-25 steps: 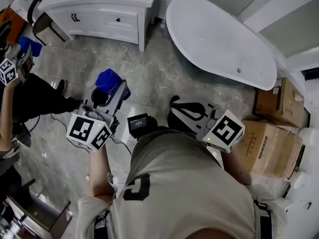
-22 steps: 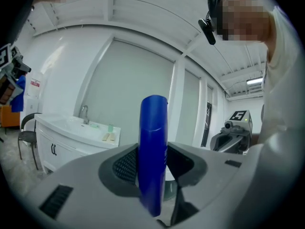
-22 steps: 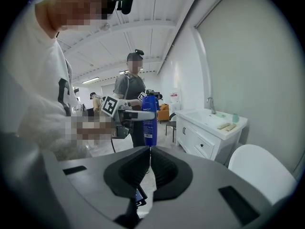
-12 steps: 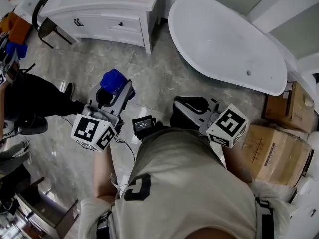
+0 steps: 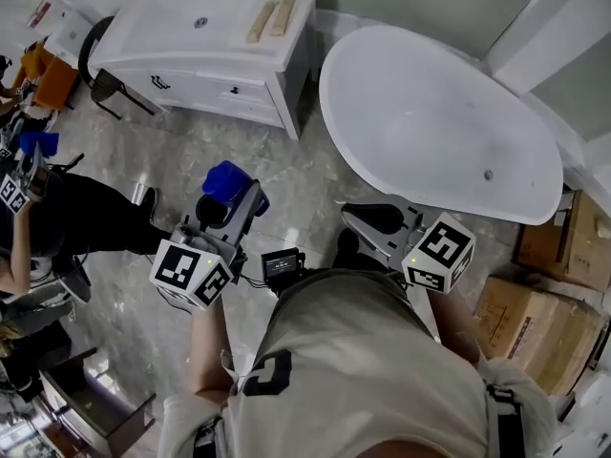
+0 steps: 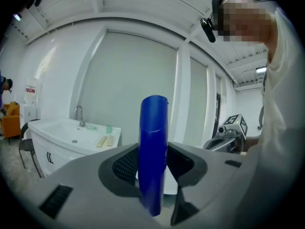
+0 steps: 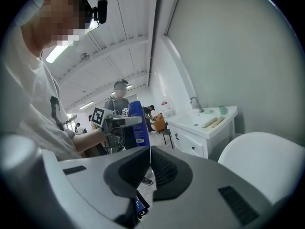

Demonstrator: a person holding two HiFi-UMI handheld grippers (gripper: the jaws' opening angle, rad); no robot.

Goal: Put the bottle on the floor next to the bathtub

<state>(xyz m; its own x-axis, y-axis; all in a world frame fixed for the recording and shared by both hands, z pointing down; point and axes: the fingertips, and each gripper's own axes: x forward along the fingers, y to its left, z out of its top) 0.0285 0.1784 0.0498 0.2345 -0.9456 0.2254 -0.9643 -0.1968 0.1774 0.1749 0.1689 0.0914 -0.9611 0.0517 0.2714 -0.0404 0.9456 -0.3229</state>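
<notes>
Carry step, I judge; your left gripper (image 5: 239, 191) is clamping the blue bottle (image 6: 153, 151) upright, above the floor (image 5: 305, 175); next, you are needing to lower it beside the bathtub (image 5: 439, 132). Head view is showing the floor there; right gripper view is showing your right gripper (image 7: 150, 163) closed, empty.

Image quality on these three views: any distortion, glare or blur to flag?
Head view: sharp, even light, mild sheen on the floor, bathtub bright but detailed. Left gripper view: strong fisheye, dark corners, bowed lines on the wall, bottle in focus. Right gripper view: same fisheye, glaring ceiling light at upper left.
</notes>
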